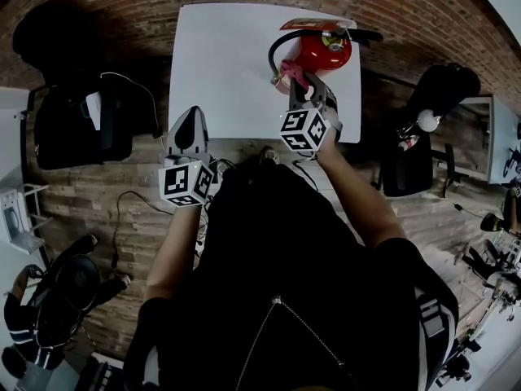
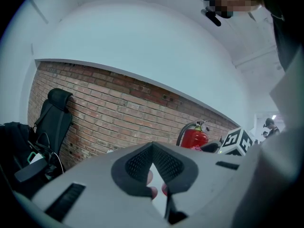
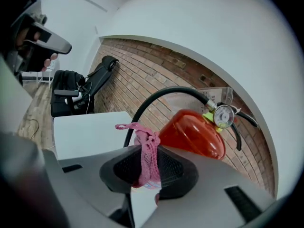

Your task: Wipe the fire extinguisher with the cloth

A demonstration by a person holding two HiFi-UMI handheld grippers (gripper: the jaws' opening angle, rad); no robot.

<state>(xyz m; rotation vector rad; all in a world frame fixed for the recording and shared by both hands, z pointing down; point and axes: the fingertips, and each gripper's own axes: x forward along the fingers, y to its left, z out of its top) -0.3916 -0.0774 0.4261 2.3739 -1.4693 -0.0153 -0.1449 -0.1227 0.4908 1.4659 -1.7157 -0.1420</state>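
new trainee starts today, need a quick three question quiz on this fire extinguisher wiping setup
1. True or false: the right gripper is shut on the pink cloth.
2. The fire extinguisher rests on: A the white table, B a wall bracket, C a cart.
3. Fill in: the fire extinguisher's hose is ____ in colour.

Key: 1 true; 2 A; 3 black.

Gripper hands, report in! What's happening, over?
Right gripper shut on pink cloth. Left gripper shut, empty. Fire extinguisher lying on table, cloth close beside it. Nothing between.
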